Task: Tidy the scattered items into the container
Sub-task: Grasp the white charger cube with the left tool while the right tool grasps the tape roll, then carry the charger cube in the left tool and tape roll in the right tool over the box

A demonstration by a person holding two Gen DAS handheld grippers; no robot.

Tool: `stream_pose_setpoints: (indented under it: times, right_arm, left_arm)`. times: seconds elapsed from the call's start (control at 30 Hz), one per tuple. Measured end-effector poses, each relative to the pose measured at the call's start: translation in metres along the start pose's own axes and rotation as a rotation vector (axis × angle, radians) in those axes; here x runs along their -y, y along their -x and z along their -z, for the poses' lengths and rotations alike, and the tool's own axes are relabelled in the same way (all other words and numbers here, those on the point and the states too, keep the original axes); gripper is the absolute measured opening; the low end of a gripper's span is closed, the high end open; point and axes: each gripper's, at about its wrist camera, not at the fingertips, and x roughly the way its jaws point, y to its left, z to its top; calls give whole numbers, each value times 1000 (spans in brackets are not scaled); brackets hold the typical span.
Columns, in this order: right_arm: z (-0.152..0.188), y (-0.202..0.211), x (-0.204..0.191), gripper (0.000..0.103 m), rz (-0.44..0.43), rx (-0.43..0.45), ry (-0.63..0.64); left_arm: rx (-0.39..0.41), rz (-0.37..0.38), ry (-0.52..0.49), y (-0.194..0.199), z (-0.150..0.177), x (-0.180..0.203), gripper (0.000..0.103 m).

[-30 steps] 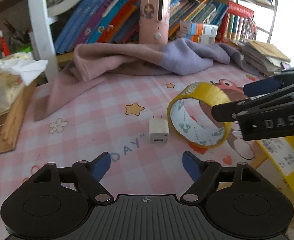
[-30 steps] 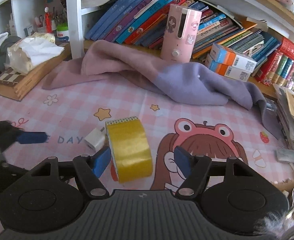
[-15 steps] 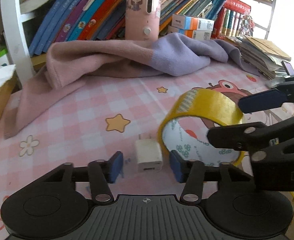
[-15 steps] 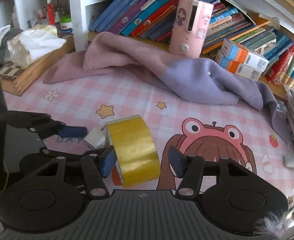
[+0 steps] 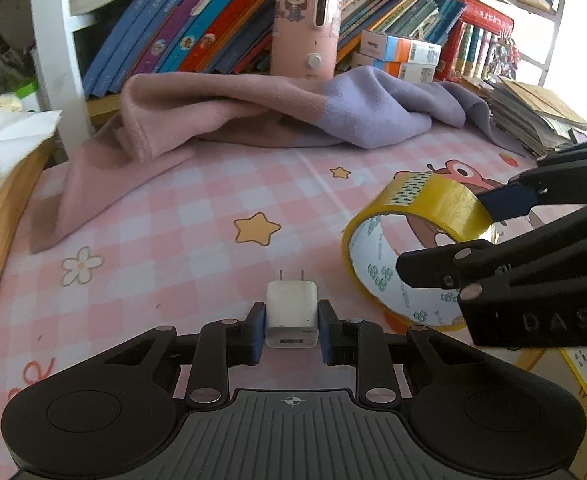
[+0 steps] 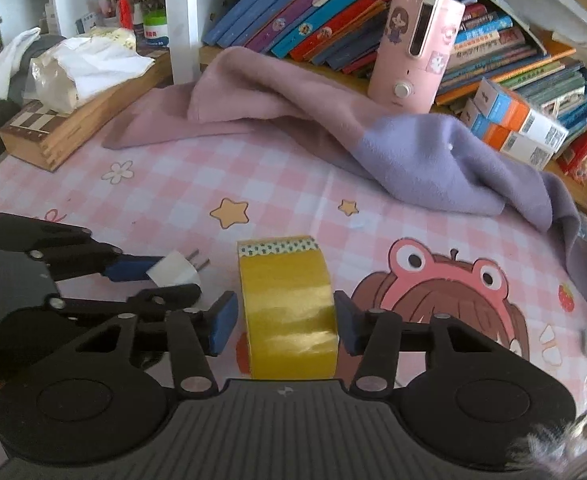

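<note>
- The pink checked tablecloth (image 5: 197, 216) covered the desk and served as the ground for everything; a frog-faced cartoon was printed on it just beyond the tape roll.
- A pink and lilac blanket (image 6: 333, 128) lay crumpled along the far edge of the tablecloth, in front of the row of books (image 6: 313, 12).
- A pink cylindrical device (image 6: 413, 48) stood upright behind the blanket, against the books.
- A wooden chessboard box (image 6: 65, 124) sat at the far left edge of the tablecloth, with crumpled paper on top.
- The right gripper (image 6: 285, 320) straddled the yellow tape roll (image 6: 289, 312), which stood on edge on the tablecloth; its jaws were closing, the right pad about at the roll's side and the left pad a little clear of it.
- The left gripper (image 5: 292, 332) was clamped on the white charger plug (image 5: 292, 316), both blue pads pressing its sides, prongs pointing away, low over the tablecloth just left of the tape roll.
</note>
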Motion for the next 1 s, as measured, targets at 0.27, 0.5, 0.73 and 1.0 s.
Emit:
stream_pose_setpoints:
  times: [0.27, 0.5, 0.73, 1.0]
  right_arm:
    - [5, 24, -1, 38, -32, 17, -33]
    - [16, 64, -10, 38, -48, 61, -31]
    - [39, 101, -23, 38, -56, 94, -38]
    - [73, 141, -33, 38, -57, 112, -59]
  left_arm:
    - [39, -6, 28, 35, 6, -3, 25]
    - [83, -32, 49, 79, 26, 1, 25]
    - [108, -37, 40, 124, 47, 14, 25]
    - [120, -26, 53, 171, 77, 29, 25]
